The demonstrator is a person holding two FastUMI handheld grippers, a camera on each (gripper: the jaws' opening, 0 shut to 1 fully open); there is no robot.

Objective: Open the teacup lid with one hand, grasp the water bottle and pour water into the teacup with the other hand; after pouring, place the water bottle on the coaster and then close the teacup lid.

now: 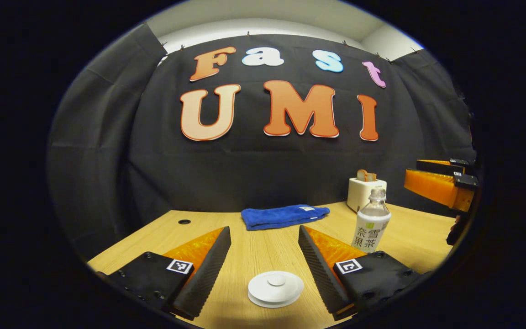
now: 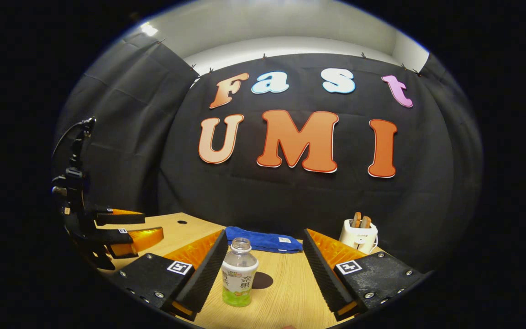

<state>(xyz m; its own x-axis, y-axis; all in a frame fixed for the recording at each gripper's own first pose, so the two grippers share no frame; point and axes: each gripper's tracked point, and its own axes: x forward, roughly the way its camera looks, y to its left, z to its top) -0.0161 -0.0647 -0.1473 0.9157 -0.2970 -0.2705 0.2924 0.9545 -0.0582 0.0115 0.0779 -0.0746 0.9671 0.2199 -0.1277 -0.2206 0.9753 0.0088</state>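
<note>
Plainly, the risk lay in a skewed close: the left gripper (image 1: 264, 246) could knock the teacup lid (image 1: 276, 288) aside, the right gripper (image 2: 265, 256) could tip the uncapped water bottle (image 2: 239, 273). Both stood wide open, holding nothing; lid at six o'clock between the left fingers, bottle at seven beside the right gripper's left finger, coaster (image 2: 261, 280) behind.

teacup body hidden beneath its lid (image 1: 276, 288), coaster (image 2: 261, 280) partly behind water bottle (image 2: 239, 273)

bottle (image 2: 239, 273) between open tongs, towel (image 2: 264, 241) beyond
</note>
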